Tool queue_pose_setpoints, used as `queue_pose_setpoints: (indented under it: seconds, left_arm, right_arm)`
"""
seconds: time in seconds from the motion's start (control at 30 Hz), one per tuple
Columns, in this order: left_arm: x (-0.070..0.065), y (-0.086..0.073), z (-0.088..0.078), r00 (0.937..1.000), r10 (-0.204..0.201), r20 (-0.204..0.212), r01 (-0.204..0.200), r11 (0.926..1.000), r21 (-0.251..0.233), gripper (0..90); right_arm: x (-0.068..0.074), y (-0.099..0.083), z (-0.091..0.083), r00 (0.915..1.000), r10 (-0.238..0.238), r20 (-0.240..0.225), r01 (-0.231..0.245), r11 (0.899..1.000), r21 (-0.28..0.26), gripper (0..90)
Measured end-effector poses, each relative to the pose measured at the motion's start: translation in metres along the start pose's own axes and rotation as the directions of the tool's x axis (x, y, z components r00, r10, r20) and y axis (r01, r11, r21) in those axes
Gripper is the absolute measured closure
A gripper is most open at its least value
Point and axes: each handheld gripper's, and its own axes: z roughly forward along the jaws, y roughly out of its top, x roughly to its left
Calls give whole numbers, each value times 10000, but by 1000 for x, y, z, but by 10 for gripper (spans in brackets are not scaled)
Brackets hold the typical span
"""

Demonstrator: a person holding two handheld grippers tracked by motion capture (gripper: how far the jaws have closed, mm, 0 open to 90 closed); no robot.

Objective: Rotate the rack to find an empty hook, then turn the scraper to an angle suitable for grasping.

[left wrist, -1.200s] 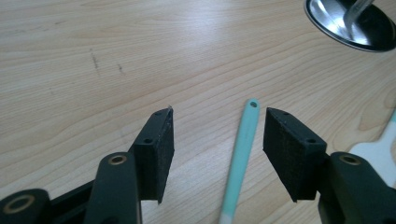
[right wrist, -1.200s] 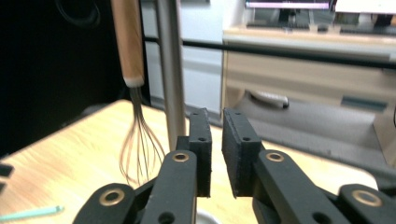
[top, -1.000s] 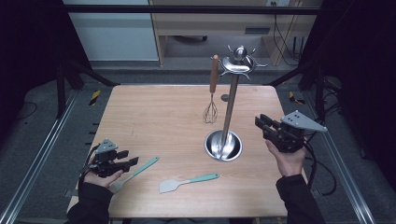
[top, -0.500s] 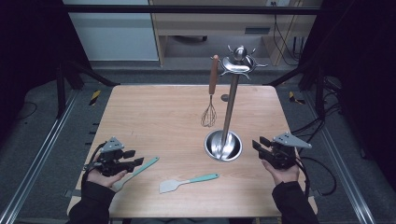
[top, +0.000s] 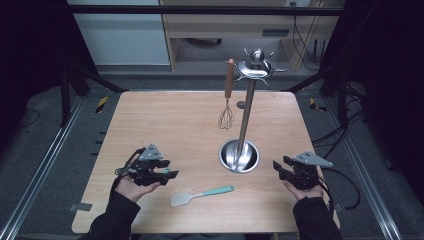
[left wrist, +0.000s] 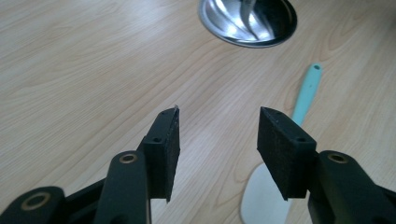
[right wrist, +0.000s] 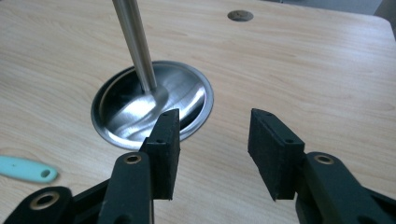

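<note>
My left gripper [top: 170, 174] is apart and empty, just beside the spatula [top: 200, 194] lying flat on the table [top: 165, 120]. I think I'm getting ready to grab it. My right gripper [top: 280, 167] has been opening, nothing in it, near the stand [top: 240, 155]; next, I must lower and squeeze the handle.

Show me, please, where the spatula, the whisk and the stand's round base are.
spatula [top: 202, 194]: high view, on its teal handle.
whisk [top: 226, 119]: high view, on its wire head.
stand's round base [right wrist: 123, 114]: right gripper view, on the shiny dish.
</note>
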Motion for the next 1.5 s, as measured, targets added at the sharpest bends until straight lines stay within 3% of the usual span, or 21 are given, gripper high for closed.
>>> queue_pose_setpoints:
  seconds: [0.03,0.23,0.43,0.63,0.9,0.97,1.0,1.03,1.07,1.3,1.37,1.5]
  left_arm:
    - [-7,6,7,9995,295,115,-297,9994,185,487]
    - [-24,15,26,9957,751,541,-786,9948,650,486]
    - [-39,21,46,9879,1187,995,-1306,9838,1228,485]
    - [-50,24,66,9787,1516,1384,-1753,9679,1798,485]
    - [-59,26,83,9696,1842,1608,-2195,9456,2400,497]
    - [-60,27,86,9662,2023,1601,-2388,9361,2582,522]
    - [-61,27,90,9624,2143,1667,-2540,9274,2746,529]
    - [-61,27,90,9624,2143,1667,-2540,9274,2746,536]
    - [-62,27,91,9609,2229,1641,-2633,9192,2929,536]
    - [-63,23,101,9549,2511,1583,-2920,8907,3483,590]
    - [-64,22,104,9547,2513,1595,-2932,8863,3585,610]
    - [-63,23,105,9568,2319,1752,-2814,8897,3594,637]
  right_arm:
    - [0,-1,0,10000,33,2,-33,10000,62,523]
    - [-2,-4,0,9999,117,69,-118,9998,147,512]
    - [-1,-6,1,10000,14,15,-15,9994,355,515]
    - [-2,-7,2,10000,-42,39,40,9992,404,512]
    - [-3,-7,1,10000,6,-22,-5,9991,428,514]
    - [-3,-7,1,10000,-22,-52,25,9990,452,526]
    - [-4,-7,1,9999,-96,-47,98,9990,443,529]
    - [-4,-7,1,10000,-26,-63,29,9989,477,532]
    - [-4,-7,1,10000,-26,-63,29,9989,477,532]
    - [-4,-7,3,10000,0,-68,5,9980,639,550]
    - [-4,-7,3,10000,-47,-54,50,9980,624,553]
    - [-4,-7,3,10000,-74,-52,77,9978,663,554]
